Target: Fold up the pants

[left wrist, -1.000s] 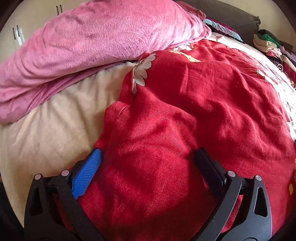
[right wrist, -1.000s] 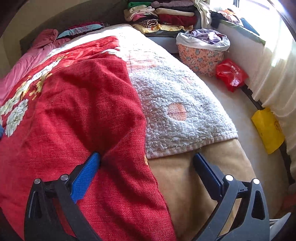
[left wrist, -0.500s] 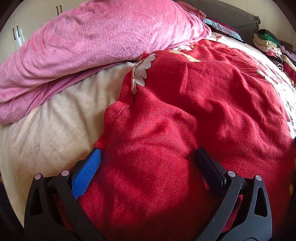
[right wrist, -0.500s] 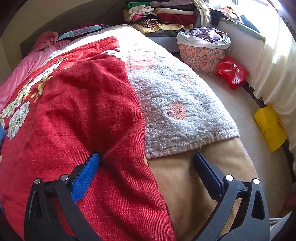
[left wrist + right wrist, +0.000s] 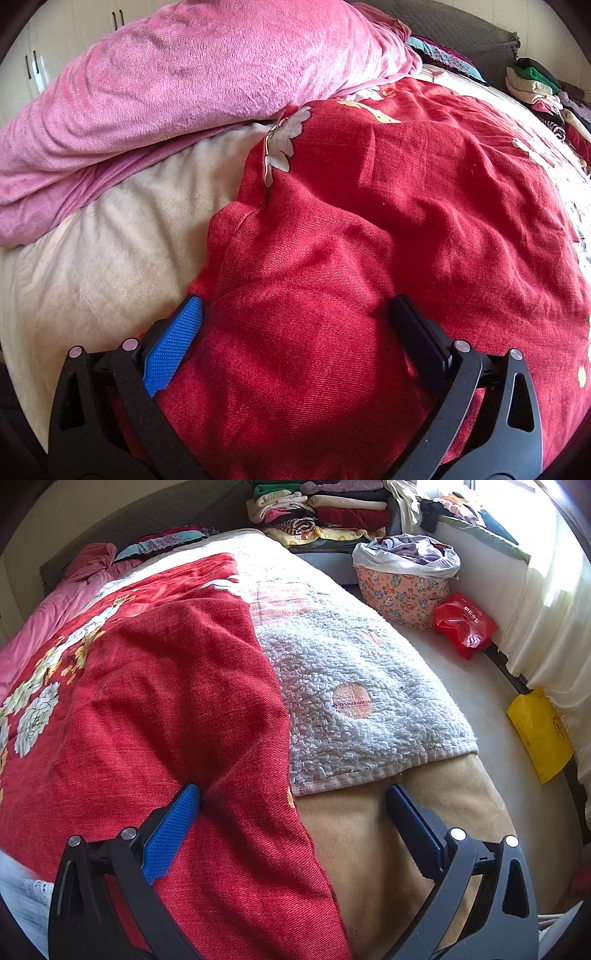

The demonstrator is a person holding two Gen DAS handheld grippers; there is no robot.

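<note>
Pants [image 5: 369,236] of red cloth are seen spread over the bed [image 5: 110,251] in the left wrist view, beside a pink blanket [image 5: 184,74]; the left tool [image 5: 295,310] is held wide, both fingers pressed on the cloth.

In the right wrist view, the pants' [image 5: 166,701] right edge is straddled by the wide right tool [image 5: 293,794], near a white fleece blanket [image 5: 362,709] towards the bed's right side.

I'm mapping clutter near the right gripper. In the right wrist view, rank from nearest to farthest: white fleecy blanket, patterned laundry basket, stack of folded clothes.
From the right gripper:
1. White fleecy blanket, just ahead on the bed.
2. Patterned laundry basket, on the floor ahead to the right.
3. Stack of folded clothes, at the far end beyond the bed.
</note>
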